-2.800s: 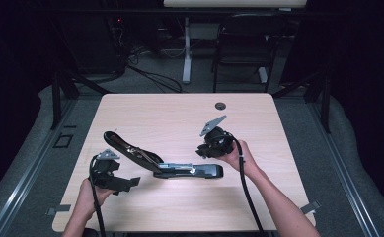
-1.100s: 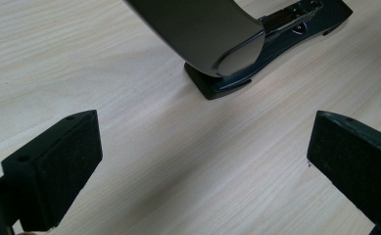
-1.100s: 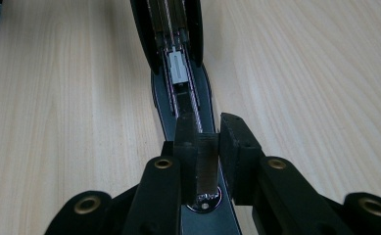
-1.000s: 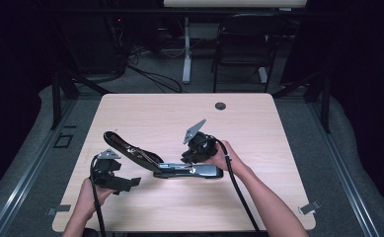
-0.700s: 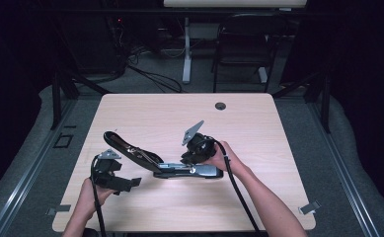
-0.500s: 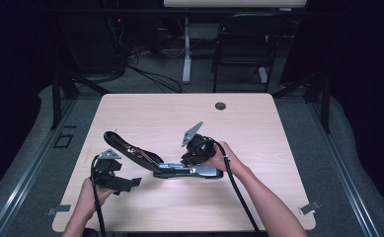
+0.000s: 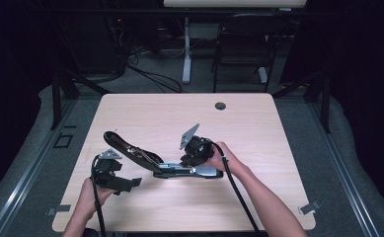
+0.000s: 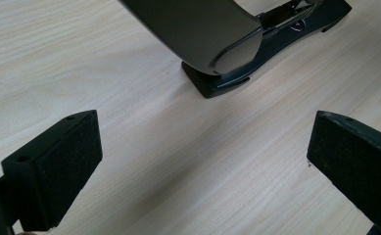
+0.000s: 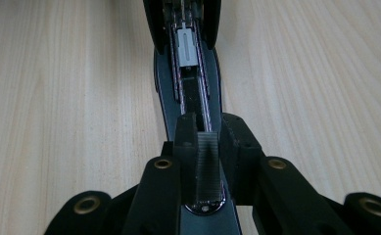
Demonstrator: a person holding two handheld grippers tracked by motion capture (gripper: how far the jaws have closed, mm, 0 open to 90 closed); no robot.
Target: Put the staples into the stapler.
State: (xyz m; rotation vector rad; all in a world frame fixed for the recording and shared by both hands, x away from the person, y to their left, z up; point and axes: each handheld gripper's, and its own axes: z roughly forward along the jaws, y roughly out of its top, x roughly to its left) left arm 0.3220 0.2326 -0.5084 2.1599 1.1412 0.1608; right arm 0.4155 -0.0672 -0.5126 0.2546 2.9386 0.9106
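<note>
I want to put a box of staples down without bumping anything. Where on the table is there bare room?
The far half of the table is bare up to the grommet hole; the right side beyond the right gripper is free too. The near left is crowded: the open stapler and the left gripper.

Bright sharp tabletop, dark surroundings

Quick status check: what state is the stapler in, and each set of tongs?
Stapler: lid swung open, staple channel exposed, base flat on the table.
Staple strip: pinched in the right tongs, over the channel.
Right tongs: shut on the staple strip.
Left tongs: open, holding nothing.
</note>
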